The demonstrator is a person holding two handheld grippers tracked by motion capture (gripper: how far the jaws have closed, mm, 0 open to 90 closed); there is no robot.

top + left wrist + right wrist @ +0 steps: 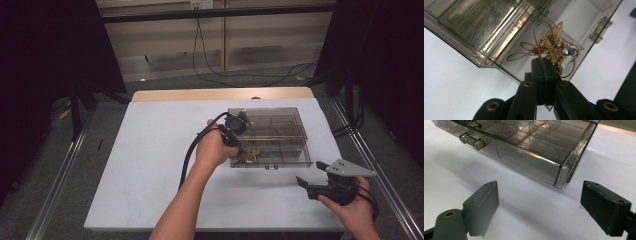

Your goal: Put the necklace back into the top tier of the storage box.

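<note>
A smoky clear plastic compartment box [301,136] lies on the white table cover, seen close up in the left gripper view [474,30] and the right gripper view [531,160]. In its near-left compartment sits a tangle of brown cord with gold filigree pieces and small beads [555,47], a small gold heap in the high view [249,155]. My left gripper [541,60] reaches into that compartment [240,149] and is shut on a loop of the brown cord. My right gripper [311,173] rests open on the table, right of the box's front corner, with nothing between its jaws [539,195].
The white cover [150,170] spreads wide to the left and front of the box. Two clear latch knobs [472,141] stick out from the box's front wall. Dark frames and cables stand beyond the table's far edge.
</note>
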